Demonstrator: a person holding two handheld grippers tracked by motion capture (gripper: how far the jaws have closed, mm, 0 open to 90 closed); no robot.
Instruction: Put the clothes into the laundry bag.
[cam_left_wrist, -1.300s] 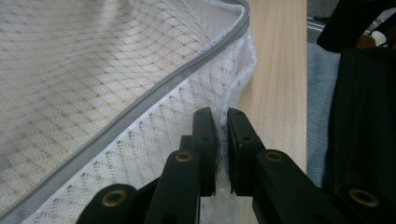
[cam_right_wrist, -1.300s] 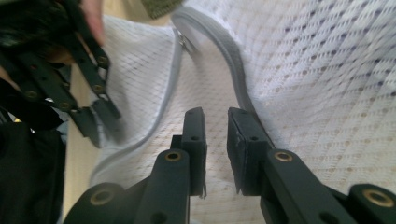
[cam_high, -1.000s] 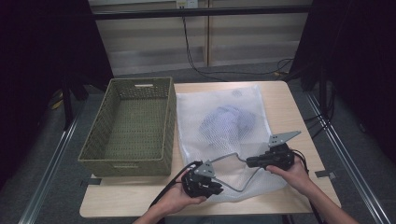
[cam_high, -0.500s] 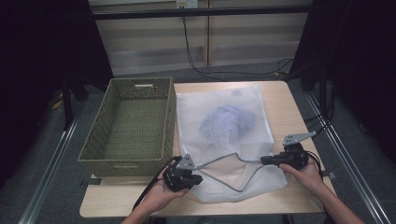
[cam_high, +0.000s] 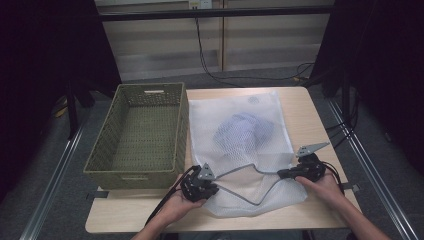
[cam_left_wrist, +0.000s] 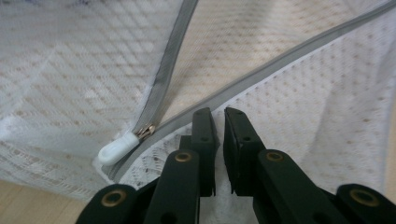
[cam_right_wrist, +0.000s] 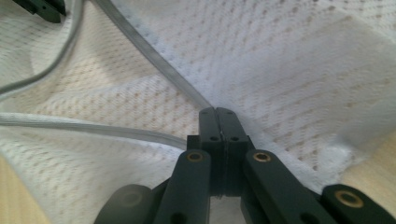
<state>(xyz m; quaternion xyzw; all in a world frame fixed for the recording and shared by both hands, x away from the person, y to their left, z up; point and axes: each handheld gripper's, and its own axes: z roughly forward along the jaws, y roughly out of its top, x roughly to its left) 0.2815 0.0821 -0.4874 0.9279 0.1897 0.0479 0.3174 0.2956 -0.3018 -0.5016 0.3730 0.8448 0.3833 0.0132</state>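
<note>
White mesh laundry bag (cam_high: 240, 150) flat on the counter (cam_high: 310, 107), just right of the empty woven basket (cam_high: 140, 135); bluish garment (cam_high: 245, 131) bunched inside the upper half; grey zipper (cam_high: 250, 172) along the near edge, opened and bowed into a loose mouth. Left tongs (cam_high: 212, 186) at the bag's near-left corner, clamped on the mesh hem right beside the white zipper pull (cam_left_wrist: 114, 150), a sliver of gap between the black pads but fabric pinched there; right tongs (cam_high: 281, 174) at the near-right side, fully closed on the zipper tape (cam_right_wrist: 154, 58), fabric drawn into a ridge from the tips. Judged step: spreading the mouth of the bag, likely toward getting the garment out or tipping it to the basket. To do it well: keep both pinches firm on the taped edge, not on bare mesh, which looks prone to stretch and slip; draw the hands apart evenly and level so the opening widens without dragging the whole bag across the counter; lift only once the tape runs taut between the two grips; watch the left hold, shallow and close to the pull, likely first to let go; avoid snagging the pull with a pad.
</note>
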